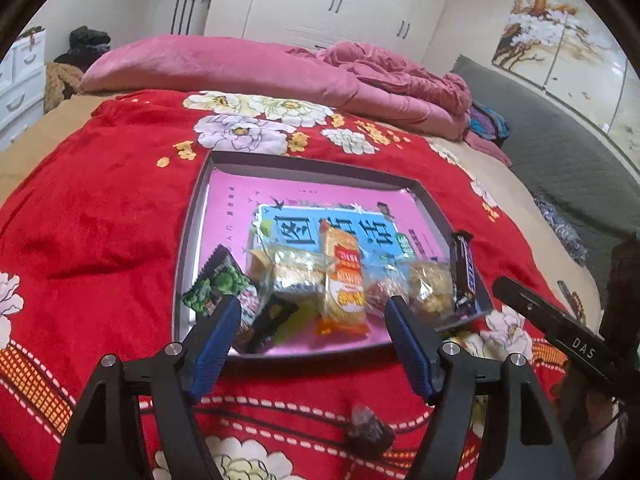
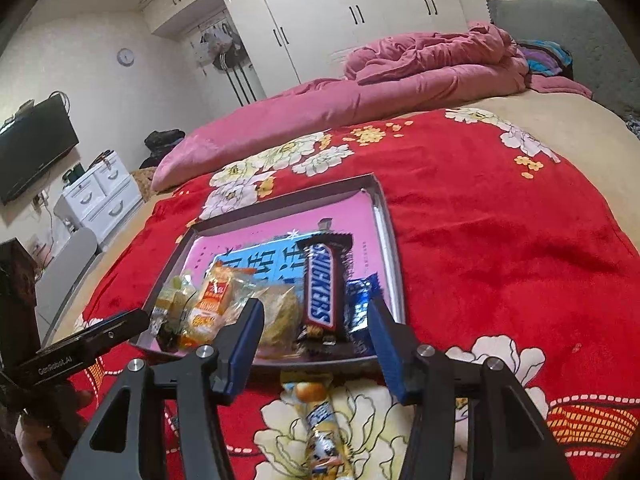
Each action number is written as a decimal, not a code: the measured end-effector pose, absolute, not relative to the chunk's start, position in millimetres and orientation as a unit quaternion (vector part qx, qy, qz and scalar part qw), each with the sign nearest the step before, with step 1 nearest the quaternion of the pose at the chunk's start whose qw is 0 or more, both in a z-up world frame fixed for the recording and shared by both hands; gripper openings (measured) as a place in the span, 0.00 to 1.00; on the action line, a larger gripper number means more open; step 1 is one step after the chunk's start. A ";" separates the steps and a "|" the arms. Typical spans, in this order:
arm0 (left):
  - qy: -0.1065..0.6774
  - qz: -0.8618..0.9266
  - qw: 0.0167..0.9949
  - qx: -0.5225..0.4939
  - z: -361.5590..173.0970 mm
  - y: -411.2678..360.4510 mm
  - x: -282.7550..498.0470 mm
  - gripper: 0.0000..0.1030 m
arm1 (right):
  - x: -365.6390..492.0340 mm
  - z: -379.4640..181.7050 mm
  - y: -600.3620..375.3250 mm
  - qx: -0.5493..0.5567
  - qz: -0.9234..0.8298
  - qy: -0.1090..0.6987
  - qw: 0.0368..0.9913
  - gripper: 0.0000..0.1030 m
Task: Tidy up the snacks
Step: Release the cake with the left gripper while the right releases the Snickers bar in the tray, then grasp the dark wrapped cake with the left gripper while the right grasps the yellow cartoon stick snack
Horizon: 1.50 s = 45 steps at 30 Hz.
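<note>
A dark-rimmed tray (image 1: 188, 236) with a pink and blue bottom lies on the red floral blanket and holds several snacks along its near edge. They include a green packet (image 1: 218, 286), an orange-yellow packet (image 1: 344, 280) and a Snickers bar (image 1: 463, 272) (image 2: 322, 288). My left gripper (image 1: 314, 318) is open and empty just above the tray's near edge. My right gripper (image 2: 316, 320) is open and empty before the tray (image 2: 384, 208). A yellow-white wrapped snack (image 2: 318, 420) lies on the blanket below it. A small dark wrapped candy (image 1: 370, 428) lies on the blanket outside the tray.
A pink quilt (image 1: 224, 68) is piled at the far side of the bed. A grey headboard (image 1: 560, 132) is on the right. White drawers (image 2: 100, 196) and a TV (image 2: 34, 148) stand on the left. The right gripper's body (image 1: 560, 336) shows in the left wrist view.
</note>
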<state>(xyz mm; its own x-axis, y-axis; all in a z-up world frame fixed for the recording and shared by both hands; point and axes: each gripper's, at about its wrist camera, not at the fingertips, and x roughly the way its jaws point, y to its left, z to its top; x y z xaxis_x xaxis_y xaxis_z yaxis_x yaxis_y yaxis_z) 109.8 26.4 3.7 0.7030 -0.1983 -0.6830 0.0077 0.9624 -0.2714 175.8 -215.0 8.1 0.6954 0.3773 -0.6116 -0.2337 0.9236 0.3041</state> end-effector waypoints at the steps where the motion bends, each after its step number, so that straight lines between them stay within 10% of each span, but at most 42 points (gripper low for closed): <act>1: 0.383 -0.057 0.914 -0.121 3.5 24.2 107.9 0.74 | 173.6 8.4 -213.2 0.097 0.168 0.353 0.915 0.52; 29: 0.486 -0.111 0.863 -0.078 -29.4 -17.6 69.0 0.74 | 149.2 -31.9 -186.2 0.007 0.209 0.449 0.869 0.61; 45: 0.517 -0.109 0.845 -0.081 -51.9 -27.2 81.5 0.72 | 167.3 -54.0 -173.7 -0.017 0.217 0.470 0.856 0.24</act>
<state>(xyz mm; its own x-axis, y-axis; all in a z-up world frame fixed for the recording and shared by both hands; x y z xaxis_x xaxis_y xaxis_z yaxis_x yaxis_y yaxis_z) 81.5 -27.2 -51.9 0.4412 -0.2676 -0.8566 0.1002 0.9632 -0.2493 167.3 -173.7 -54.0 0.4646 0.3549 -0.8113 -0.3867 0.9055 0.1747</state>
